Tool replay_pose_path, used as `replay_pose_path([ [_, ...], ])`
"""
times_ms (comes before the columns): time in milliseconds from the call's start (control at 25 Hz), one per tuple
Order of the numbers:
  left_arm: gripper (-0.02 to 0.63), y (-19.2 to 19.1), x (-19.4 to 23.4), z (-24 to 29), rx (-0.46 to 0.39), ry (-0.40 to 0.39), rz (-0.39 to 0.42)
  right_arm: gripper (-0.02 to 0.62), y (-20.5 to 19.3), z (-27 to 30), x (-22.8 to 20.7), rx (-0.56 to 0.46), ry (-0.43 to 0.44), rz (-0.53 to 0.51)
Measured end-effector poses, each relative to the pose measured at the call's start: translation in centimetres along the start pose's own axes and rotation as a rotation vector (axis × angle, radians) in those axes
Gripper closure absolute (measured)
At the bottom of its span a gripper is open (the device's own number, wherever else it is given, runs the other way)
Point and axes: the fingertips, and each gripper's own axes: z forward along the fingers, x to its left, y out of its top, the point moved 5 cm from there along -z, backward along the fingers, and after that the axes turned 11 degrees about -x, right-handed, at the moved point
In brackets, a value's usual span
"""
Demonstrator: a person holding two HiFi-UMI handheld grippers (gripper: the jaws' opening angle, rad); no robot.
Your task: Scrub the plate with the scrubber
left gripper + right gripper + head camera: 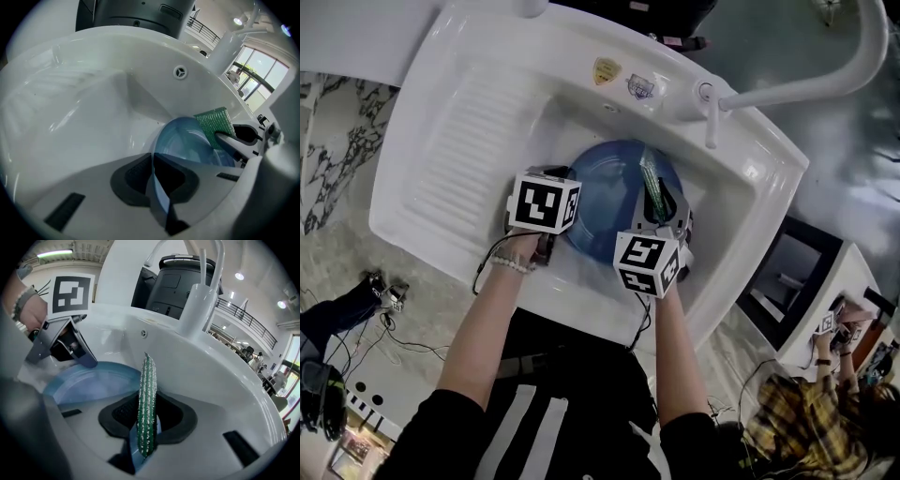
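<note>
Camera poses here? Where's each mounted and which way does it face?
Left gripper view: on the left gripper, looking along jaws shut on the plate rim, across the sink; no body shows.
Right gripper view: on the right gripper, facing the faucet, jaws shut on the scrubber; the left hand shows.
Head view: on the head, steeply down into the sink; both forearms show.
Shared: all three see plate and scrubber.

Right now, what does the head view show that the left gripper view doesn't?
Head view only: the person's forearms and another person nearby. Left gripper view only: the left gripper shut on the rim of the blue plate, close up. Both: the plate, the green scrubber in the right gripper, the white sink.
</note>
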Motion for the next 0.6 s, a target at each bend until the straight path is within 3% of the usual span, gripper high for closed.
replay_pose_path([
  [280, 0.588, 0.2, 0.0, -0.1, -0.016, -0.026, -0.018, 0.499, -0.1, 1.2, 0.4, 0.044, -0.045, -0.074],
  [440, 0.589, 0.4, 0.0, -0.4, -0.028, -0.048, -0.024, 0.499, -0.2, 1.3, 1.2, 0.044, -0.015, -0.095],
  [600, 0.589, 0.6, 0.0, -0.5, -0.041, -0.06, -0.018, 0.499, -0.1, 1.9, 3.0, 0.046, 0.075, -0.18],
])
